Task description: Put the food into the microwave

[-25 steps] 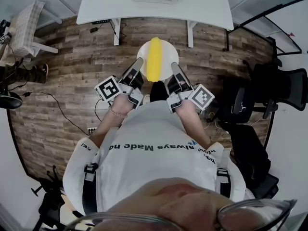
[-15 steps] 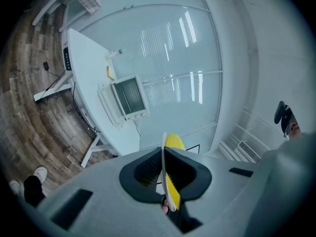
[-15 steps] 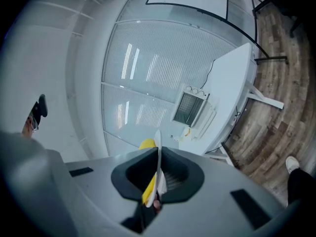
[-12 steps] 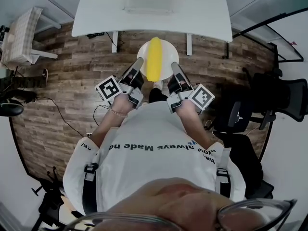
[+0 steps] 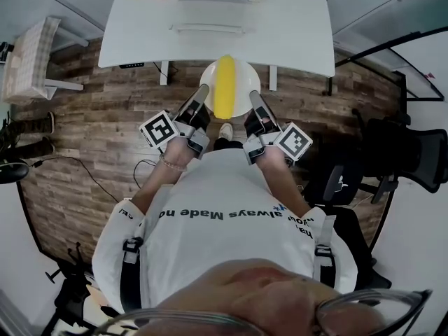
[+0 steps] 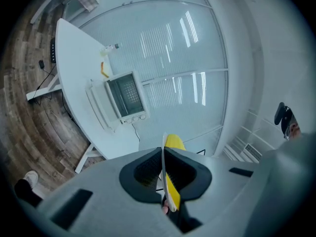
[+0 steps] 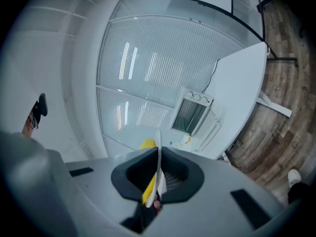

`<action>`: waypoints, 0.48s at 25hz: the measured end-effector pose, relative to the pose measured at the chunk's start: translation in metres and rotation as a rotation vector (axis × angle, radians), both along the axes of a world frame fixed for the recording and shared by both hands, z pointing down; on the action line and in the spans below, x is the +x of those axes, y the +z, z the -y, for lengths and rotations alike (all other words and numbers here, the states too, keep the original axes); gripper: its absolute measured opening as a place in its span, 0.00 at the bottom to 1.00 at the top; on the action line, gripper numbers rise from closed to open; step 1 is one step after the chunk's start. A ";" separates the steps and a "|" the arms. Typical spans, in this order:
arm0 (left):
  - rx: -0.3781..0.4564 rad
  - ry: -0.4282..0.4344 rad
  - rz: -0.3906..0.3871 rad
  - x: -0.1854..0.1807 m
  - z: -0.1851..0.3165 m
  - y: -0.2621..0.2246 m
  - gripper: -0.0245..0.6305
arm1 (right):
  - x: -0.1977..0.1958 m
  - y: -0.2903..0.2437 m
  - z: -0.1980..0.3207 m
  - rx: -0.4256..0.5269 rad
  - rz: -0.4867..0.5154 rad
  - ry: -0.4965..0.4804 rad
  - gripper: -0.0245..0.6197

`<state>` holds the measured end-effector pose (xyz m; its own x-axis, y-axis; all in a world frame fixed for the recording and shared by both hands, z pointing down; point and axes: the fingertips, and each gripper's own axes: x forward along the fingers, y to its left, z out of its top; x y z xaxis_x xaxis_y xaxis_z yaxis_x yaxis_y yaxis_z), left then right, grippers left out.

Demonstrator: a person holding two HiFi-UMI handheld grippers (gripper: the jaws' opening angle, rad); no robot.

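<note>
Head view: the left gripper point(image 5: 201, 93) and right gripper point(image 5: 252, 98) hold a round white plate point(image 5: 246, 81) bearing long yellow food point(image 5: 224, 93), above the wooden floor near a white table point(image 5: 294, 40).

Left gripper view: the jaws are clamped on the plate's rim, and the microwave point(image 6: 123, 95) stands ahead on the table.

Right gripper view: the jaws pinch the opposite rim.

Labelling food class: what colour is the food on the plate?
Yellow food, on a white plate; the head view shows it best.
</note>
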<state>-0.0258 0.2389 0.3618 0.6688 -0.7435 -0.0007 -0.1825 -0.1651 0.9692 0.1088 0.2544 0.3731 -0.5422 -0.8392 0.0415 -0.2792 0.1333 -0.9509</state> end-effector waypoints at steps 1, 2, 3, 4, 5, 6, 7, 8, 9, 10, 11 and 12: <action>0.000 -0.002 0.008 0.004 0.005 0.002 0.06 | 0.005 0.001 0.005 0.001 -0.002 -0.001 0.07; -0.001 -0.004 0.019 0.007 0.010 0.003 0.06 | 0.009 0.001 0.011 0.003 -0.002 -0.003 0.07; -0.003 -0.006 0.026 0.010 0.014 0.004 0.06 | 0.011 0.001 0.016 0.007 0.000 -0.005 0.07; -0.006 -0.009 0.021 0.012 0.018 0.004 0.06 | 0.013 0.001 0.020 0.010 0.001 -0.008 0.07; -0.009 -0.012 0.012 0.014 0.022 0.004 0.06 | 0.014 0.000 0.024 0.012 0.001 -0.010 0.07; -0.012 -0.014 0.006 0.015 0.025 0.004 0.06 | 0.015 0.000 0.028 0.011 0.003 -0.012 0.07; -0.014 -0.015 0.002 0.017 0.027 0.004 0.06 | 0.017 0.000 0.030 0.008 0.003 -0.013 0.07; -0.015 -0.015 0.002 0.019 0.029 0.005 0.06 | 0.019 0.001 0.032 0.006 0.001 -0.013 0.07; -0.015 -0.015 0.002 0.021 0.031 0.005 0.06 | 0.021 0.002 0.033 0.004 -0.001 -0.013 0.07; -0.014 -0.014 0.002 0.022 0.033 0.005 0.06 | 0.023 0.003 0.035 0.002 -0.002 -0.012 0.07; -0.014 -0.013 0.001 0.023 0.035 0.005 0.06 | 0.024 0.004 0.037 0.000 0.000 -0.010 0.07; -0.014 -0.013 0.000 0.022 0.038 0.005 0.06 | 0.023 0.004 0.039 -0.002 0.001 -0.008 0.07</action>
